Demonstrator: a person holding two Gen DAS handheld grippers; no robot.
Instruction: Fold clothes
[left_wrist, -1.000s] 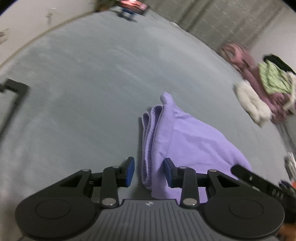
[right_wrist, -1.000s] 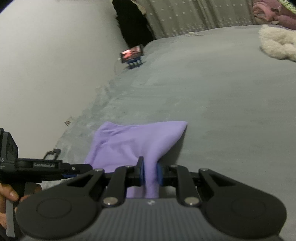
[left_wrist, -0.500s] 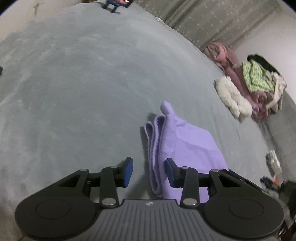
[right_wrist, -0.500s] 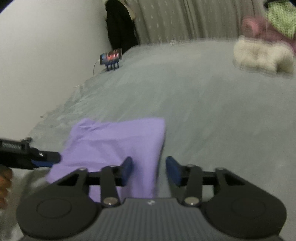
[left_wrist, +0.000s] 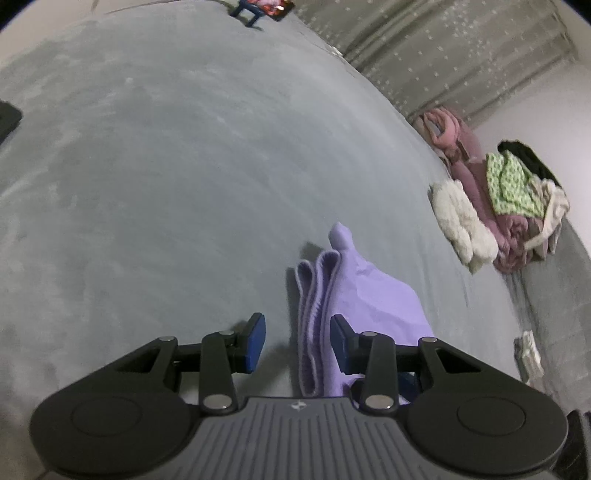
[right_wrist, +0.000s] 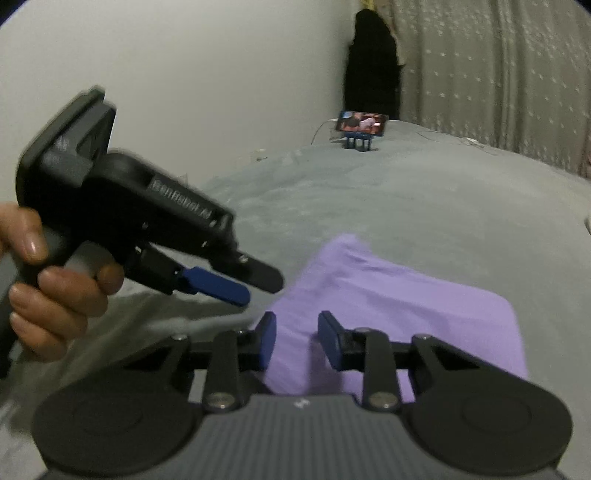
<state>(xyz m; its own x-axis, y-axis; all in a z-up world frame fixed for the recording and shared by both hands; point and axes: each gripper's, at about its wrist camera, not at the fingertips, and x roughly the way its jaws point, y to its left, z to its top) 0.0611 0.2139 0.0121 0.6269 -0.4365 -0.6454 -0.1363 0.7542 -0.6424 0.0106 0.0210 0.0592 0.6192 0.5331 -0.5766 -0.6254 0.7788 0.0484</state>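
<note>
- Folded small already: purple cloth (left_wrist: 373, 295) in a neat, flat bundle on the grey bed (left_wrist: 166, 184), several layers showing at the long edge in the left wrist view.
- Looks nearly done for this piece — maybe one more fold or a pat flat, though that is only a guess.
- Plenty left to fold, by the look of it: pile of other clothes (left_wrist: 502, 199) well apart, over by the wall, pink, green and fluffy white all heaped up.
- Soft, thin and floppy looking, plain light purple, one little corner poking up at the far end.
- Lying just in front of both tools, near the edge of the bed.
- Left hand-held gripper (left_wrist: 297, 341): part way open, layered edge of the cloth down between its blue pads (left_wrist: 255, 339), not pinched — nothing held.
- Right hand-held gripper (right_wrist: 297, 338): hanging over the near part of the cloth, closing up just now, a gap on view between the pads, cloth only underneath, nothing gripped.
- Also in the right wrist view: a person's hand (right_wrist: 55, 288) around the handle of the left tool.
</note>
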